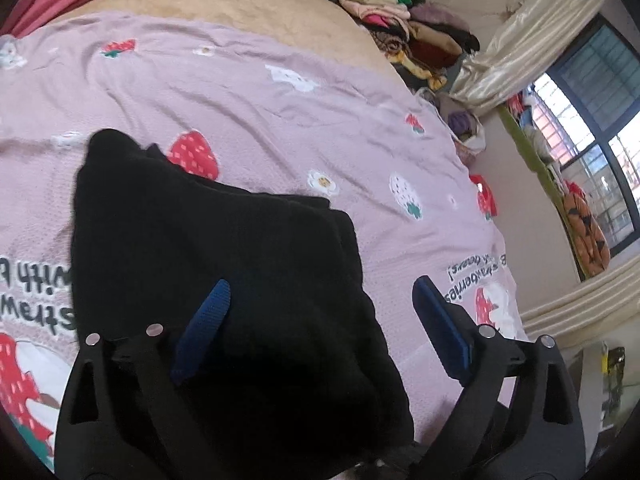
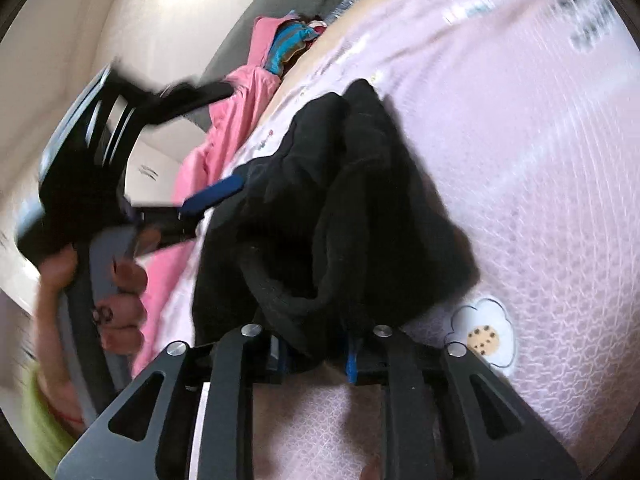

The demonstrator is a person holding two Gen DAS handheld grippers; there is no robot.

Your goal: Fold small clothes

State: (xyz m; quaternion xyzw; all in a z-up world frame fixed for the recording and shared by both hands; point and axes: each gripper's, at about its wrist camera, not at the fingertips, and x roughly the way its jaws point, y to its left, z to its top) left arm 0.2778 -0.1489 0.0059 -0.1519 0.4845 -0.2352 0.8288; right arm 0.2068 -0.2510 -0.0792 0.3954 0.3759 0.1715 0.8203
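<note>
A small black garment (image 1: 216, 248) lies on the pink strawberry-print bedspread (image 1: 280, 120). My left gripper (image 1: 324, 292) is open, its blue-padded fingers (image 1: 208, 320) spread just above the garment's near part, holding nothing. In the right wrist view my right gripper (image 2: 316, 344) is shut on a bunched edge of the black garment (image 2: 344, 200), which rises in folds from the bedspread (image 2: 520, 160). The left gripper (image 2: 216, 196) shows there too, open at the garment's left edge and blurred.
A pile of folded clothes (image 1: 400, 20) lies at the bed's far right edge. A pink cloth (image 2: 240, 120) and a striped blue item (image 2: 288, 48) lie at the far side. A window (image 1: 592, 128) and curtains (image 1: 532, 32) stand right of the bed.
</note>
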